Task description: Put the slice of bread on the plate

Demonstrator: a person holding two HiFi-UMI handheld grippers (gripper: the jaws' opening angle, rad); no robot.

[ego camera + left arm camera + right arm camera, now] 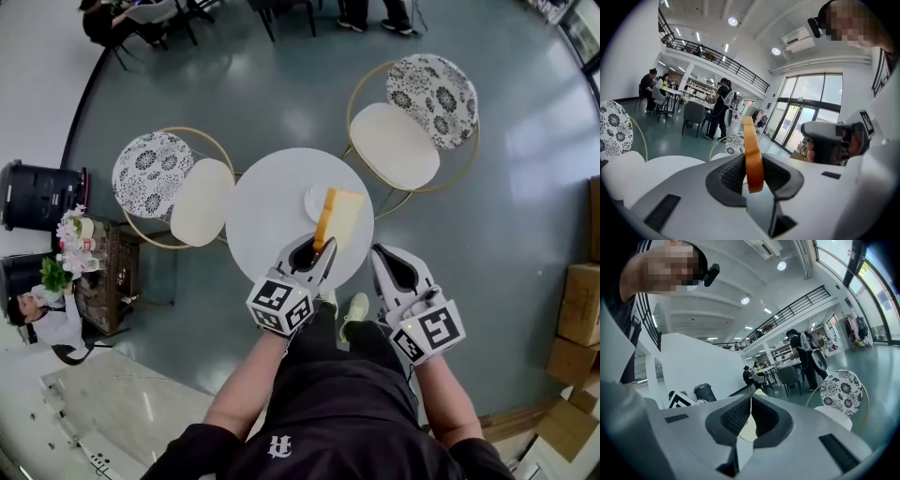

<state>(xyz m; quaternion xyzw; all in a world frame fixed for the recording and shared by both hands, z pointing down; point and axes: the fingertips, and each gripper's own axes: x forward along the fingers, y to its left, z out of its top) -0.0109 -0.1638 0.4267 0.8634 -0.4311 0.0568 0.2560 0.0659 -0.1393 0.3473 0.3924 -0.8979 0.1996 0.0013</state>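
Observation:
A slice of bread with an orange crust stands on edge, and my left gripper is shut on its near end. It hangs over the round white table, beside a small white plate. In the left gripper view the bread rises edge-on between the two pads. My right gripper hovers off the table's near right edge; in its own view the right gripper shows its pads meeting with nothing held. The right gripper also shows in the left gripper view.
Two patterned chairs with white cushions flank the table, one at the left and one at the far right. A wicker stand with flowers and dark bins stand at the left. Cardboard boxes lie at the right.

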